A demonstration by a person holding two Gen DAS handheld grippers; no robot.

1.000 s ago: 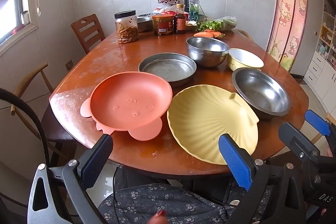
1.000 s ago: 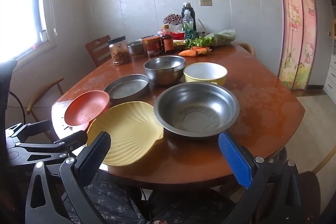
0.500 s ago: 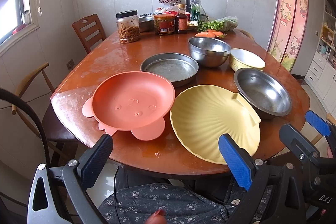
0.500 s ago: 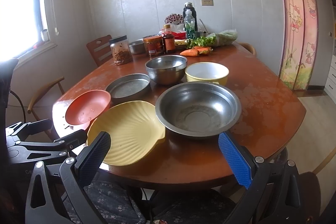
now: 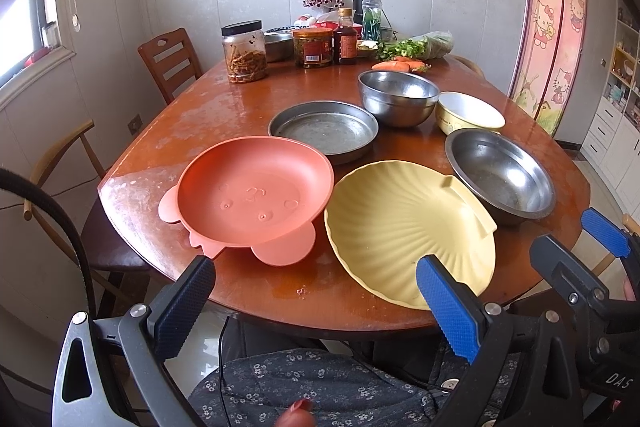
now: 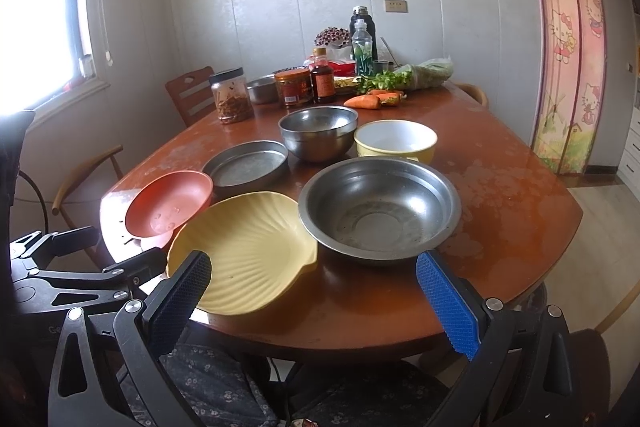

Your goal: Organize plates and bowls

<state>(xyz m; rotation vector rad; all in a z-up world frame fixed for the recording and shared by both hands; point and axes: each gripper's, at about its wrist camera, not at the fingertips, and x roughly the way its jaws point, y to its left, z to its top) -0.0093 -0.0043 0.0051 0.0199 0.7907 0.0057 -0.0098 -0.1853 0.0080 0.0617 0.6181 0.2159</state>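
Left hand-held gripper open, shell plate hinge upper-right

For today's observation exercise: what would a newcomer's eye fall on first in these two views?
Probably the orange animal-shaped plate and the yellow shell-shaped plate, side by side at the table's near edge. Behind them sit steel bowls, the widest steel bowl nearest the open right gripper.
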